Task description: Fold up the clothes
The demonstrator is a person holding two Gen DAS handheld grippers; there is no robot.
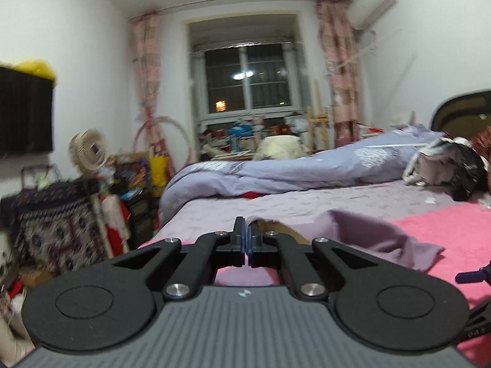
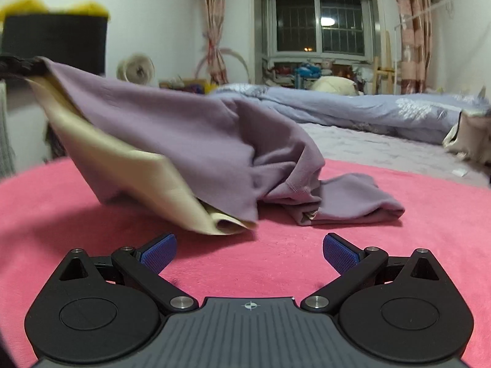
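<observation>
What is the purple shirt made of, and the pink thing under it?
The purple garment looks like soft matte knit, likely cotton: it drapes in folds, and its hem is stitched. Its lining looks smooth and cream. The pink blanket looks fuzzy, probably fleece.

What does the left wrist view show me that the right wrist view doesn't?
Only the left wrist view: the left claw shut on an edge of the purple garment, plus the air conditioner on the wall.

Only the right wrist view: the right claw open and holding nothing above the pink blanket, and the garment's cream lining hanging from the lifted corner.

Both: the garment, pink blanket, blue duvet and window.
</observation>
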